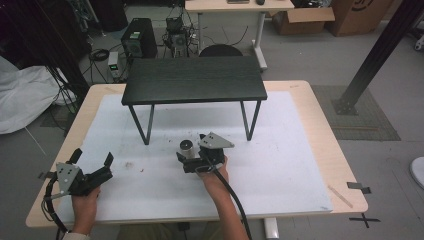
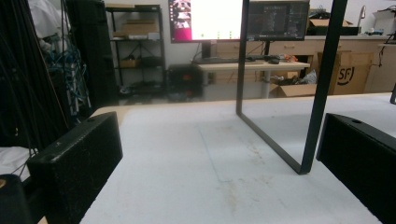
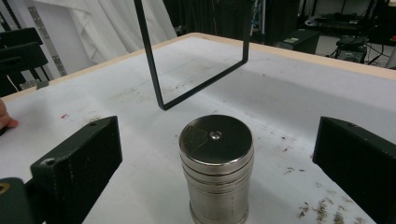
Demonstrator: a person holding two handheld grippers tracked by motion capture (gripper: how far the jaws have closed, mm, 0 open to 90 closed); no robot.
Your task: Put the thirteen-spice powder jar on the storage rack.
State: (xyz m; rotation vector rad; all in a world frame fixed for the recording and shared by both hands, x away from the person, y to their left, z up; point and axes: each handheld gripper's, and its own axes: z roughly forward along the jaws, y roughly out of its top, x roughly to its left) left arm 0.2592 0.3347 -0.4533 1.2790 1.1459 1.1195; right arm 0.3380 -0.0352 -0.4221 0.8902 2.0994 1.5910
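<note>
- High view: the metal canister [image 1: 187,146] stands upright on the white mat [image 1: 280,165] that covers the bench [image 1: 327,135], just in front of the small black table [image 1: 194,79] and between that table's legs. The right gripper [image 1: 184,156] sits right at the canister, on the person's side of it, and its fingers reach towards it. The left gripper [image 1: 92,159] rests well apart near the left edge of the mat, so the right hand [image 1: 215,172] is plainly the nearer one. From this height I cannot tell whether the right fingers touch the canister.
- Left gripper view: the two black fingers [image 2: 77,158] stand wide apart with nothing between them. Past them lie only bare mat and one thin black leg frame [image 2: 280,112] of the small table.
- Right gripper view: the canister [image 3: 217,170] stands dead centre between the fingers [image 3: 77,161], which are spread wide with a clear gap of mat on either side of it. Nothing is gripped yet. Its long axis is vertical, with the flat lid facing up, so the fingers bracket its round wall from the sides. As I judge it, the coming move turns on this alignment: the fingers need only close squarely on the wall, perhaps after a small advance.
</note>
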